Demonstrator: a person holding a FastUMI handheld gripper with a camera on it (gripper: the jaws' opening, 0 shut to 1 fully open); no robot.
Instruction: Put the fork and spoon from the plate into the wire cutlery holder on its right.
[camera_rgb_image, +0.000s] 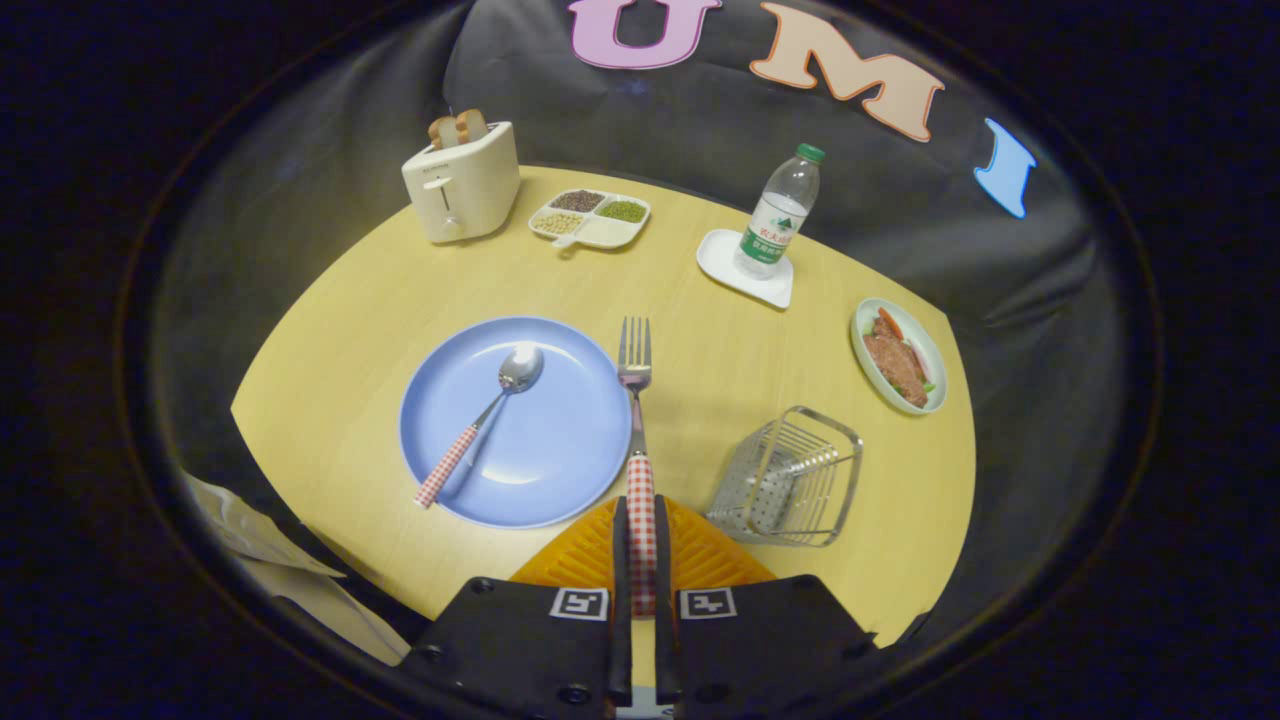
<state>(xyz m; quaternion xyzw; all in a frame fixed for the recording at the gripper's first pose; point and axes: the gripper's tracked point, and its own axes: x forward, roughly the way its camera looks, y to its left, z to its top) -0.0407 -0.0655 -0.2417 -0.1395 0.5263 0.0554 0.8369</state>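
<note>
Red-checked handles on fork (636, 420) and spoon (482, 420), blue plate (560, 450), yellow table (350, 330).

Yellow table (330, 400): toaster (462, 182), plate (540, 440), wire holder (790, 477), food dish (898, 356).

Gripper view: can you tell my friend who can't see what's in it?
The gripper is shut on a fork by its checked handle, tines pointing ahead. A matching spoon lies on the blue plate to the fork's left, and the wire cutlery holder stands on the yellow table to its right.
</note>
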